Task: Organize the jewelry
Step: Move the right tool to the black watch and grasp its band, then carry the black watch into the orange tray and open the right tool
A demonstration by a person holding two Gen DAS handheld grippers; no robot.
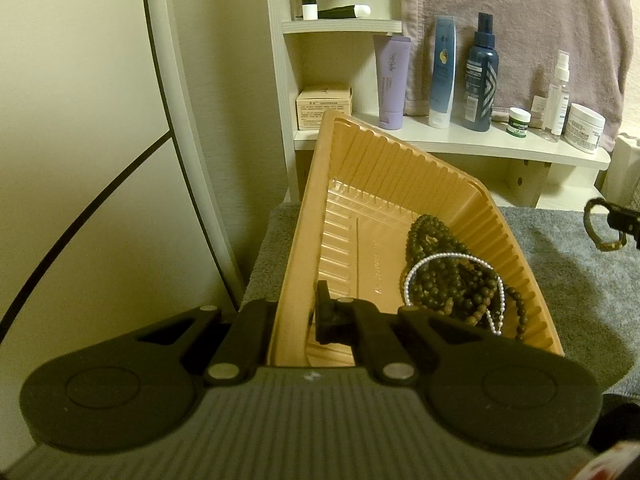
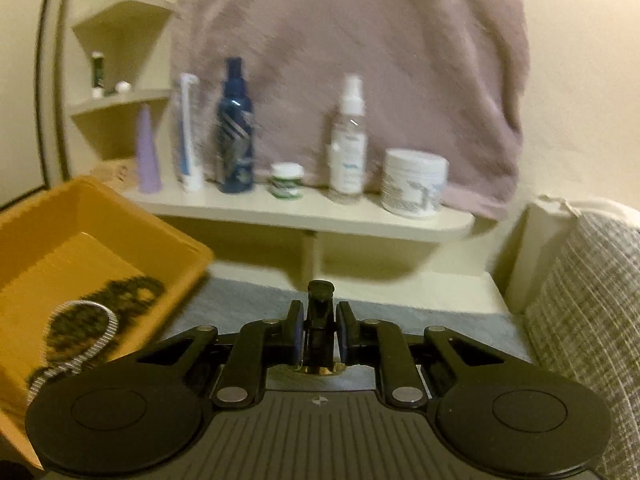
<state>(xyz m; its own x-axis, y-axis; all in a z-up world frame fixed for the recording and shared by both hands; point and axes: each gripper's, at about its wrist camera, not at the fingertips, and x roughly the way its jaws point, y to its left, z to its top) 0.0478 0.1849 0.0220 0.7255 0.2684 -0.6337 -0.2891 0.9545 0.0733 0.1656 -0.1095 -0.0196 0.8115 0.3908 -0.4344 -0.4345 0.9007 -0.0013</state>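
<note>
- The left tool (image 1: 294, 312) is clamped tight on the near-left wall of the orange tray (image 1: 384, 168), one finger outside the wall and one inside, and the tray sits tipped up at an angle.
- The tray rests over a grey towel (image 1: 568, 264) that covers the desk.
- In the tray's low right corner lies a heap of dark bead strands (image 1: 444, 276), with a white pearl strand (image 1: 416, 276) looped across it.
- The right tool (image 2: 319, 330) grips a dark, narrow clasp-like piece (image 2: 319, 316) between its blue-lined pads; the jaws stand narrow and are pressed on it.
- In the left wrist view this right tool shows at the far right edge, above the towel and well apart from the tray, with a dark and gold bracelet (image 1: 596, 224) hanging from it.
- The right wrist view is blurred; the tray (image 2: 132, 216) sits to its lower left with the beads (image 2: 120, 296) inside.
- Behind the desk a cream shelf (image 1: 460, 140) carries a lilac tube (image 1: 392, 80), a blue tube (image 1: 442, 72), a dark blue spray bottle (image 1: 482, 72), a small green jar (image 1: 519, 121), a clear spray bottle (image 1: 558, 92) and a white jar (image 1: 586, 122).
- A mauve towel (image 1: 520, 0) hangs on the wall behind the shelf.
</note>
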